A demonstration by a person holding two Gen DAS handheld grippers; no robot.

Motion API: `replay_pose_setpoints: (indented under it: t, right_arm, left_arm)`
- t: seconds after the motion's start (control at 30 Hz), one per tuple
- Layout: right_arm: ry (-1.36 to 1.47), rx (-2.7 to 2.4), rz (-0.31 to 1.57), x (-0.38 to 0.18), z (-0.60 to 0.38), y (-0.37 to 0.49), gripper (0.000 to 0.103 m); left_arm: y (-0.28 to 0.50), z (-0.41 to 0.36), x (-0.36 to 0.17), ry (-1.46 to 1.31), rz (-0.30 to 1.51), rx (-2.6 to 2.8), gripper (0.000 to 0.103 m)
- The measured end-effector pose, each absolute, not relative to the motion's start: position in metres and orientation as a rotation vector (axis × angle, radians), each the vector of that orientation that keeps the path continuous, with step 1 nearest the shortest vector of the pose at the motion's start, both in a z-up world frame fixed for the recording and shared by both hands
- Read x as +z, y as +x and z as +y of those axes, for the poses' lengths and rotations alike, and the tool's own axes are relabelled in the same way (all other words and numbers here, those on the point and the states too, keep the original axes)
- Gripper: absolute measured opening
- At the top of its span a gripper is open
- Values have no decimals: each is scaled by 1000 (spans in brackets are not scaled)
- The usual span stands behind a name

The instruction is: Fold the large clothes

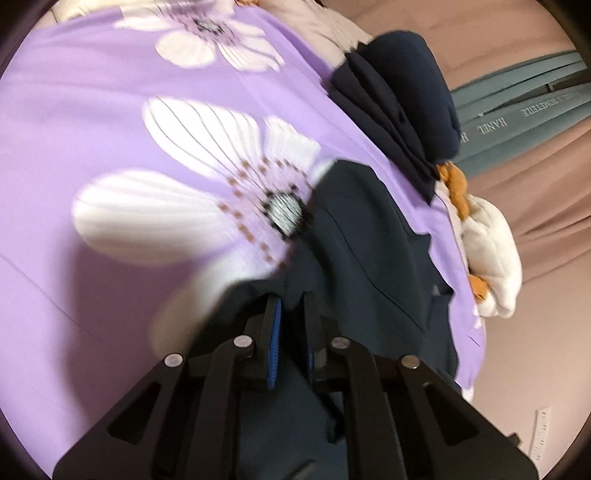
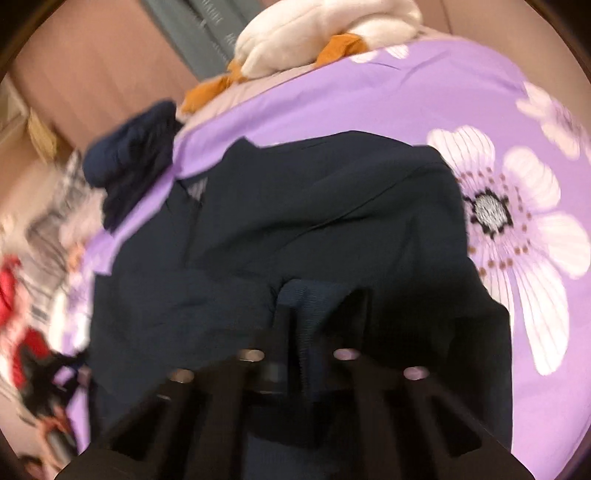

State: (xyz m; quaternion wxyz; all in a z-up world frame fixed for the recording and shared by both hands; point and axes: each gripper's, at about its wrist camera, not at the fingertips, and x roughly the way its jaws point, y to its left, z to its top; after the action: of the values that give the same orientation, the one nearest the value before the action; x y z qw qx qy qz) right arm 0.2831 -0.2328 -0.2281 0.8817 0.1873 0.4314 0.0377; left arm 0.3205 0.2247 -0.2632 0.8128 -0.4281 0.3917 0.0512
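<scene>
One dark navy garment (image 2: 314,221) spread over a purple floral bedsheet (image 1: 92,110) — it fills the centre of the right wrist view and runs from centre to lower right in the left wrist view. Two grippers, both pinching it: the left gripper (image 1: 291,314) has its jaws nearly closed with a fold of the dark cloth between the blue pads (image 1: 275,332); the right gripper (image 2: 321,306) clamps a ribbed edge of the same garment, fingers dark and blurred, gap narrow. One second dark blue bundle (image 1: 402,99), folded, at upper right of the left view, upper left of the right view. One white plush toy (image 2: 325,33) with orange parts, cut off by the top edge in the right view. Large white flowers on the sheet — three visible in the left view. Left edge of the right view: a red, grey and white clutter (image 2: 33,277), too motion-blurred to identify. Teal strips with lettering (image 1: 517,114) at upper right, text only partly readable.
</scene>
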Motion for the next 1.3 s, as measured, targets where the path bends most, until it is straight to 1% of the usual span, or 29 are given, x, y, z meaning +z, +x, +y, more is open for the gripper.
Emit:
replay_pose_setpoints:
  t: [0.07,0.17,0.2,0.3,0.33,0.4,0.43,0.47,0.53,0.63,0.7,0.87,1.0,1.17,1.23,1.3]
  right_arm:
    - [336,86,819,-216,-221,277,4]
    - [351,43,729,-203,-223,265,4]
    - [345,28,728,-204,-225,265,4]
    - [267,-35,815,-225,-227,275,4]
    - [242,-45,844,-232,-227,279,5]
    - [226,-46,862,-234,-229,279,6]
    - [228,-43,843,-229,-230,276,10]
    - [227,-48,823,-225,-232,273,15]
    - [202,-100,767,-210,-236,265,21]
    - [167,-87,696,-191,-235,258,21]
    - [158,-20,681,-185,-226,258,21]
    - [110,142,721,-193,-188,272,21]
    - [13,177,762,-210,-163,282,21]
    - [-71,150,844,-237,-157,287,21]
    - [-57,152,878,-249,-165,289,21]
    - [-10,171,871,-250,-172,288,21]
  left_arm:
    - [320,228,-267,-901,849,114,12]
    - [319,228,-272,-879,857,122,13]
    - [320,227,-273,-871,867,122,16]
    - [323,224,-274,-853,888,110,18]
    - [321,225,-271,-837,897,104,22]
    - [317,224,-264,-795,909,102,24]
    - [313,225,-258,-754,914,99,22]
    - [311,225,-253,-718,918,108,21]
    - [306,228,-242,-653,908,117,21]
    - [310,229,-226,-597,878,103,21]
    - [323,220,-219,-552,873,76,21]
    - [355,176,-221,-444,884,-27,21]
    - [375,148,-238,-378,909,-81,21]
    - [387,142,-266,-306,974,-46,21]
    - [386,143,-266,-294,965,-52,21]
    - [386,142,-265,-272,967,-47,21]
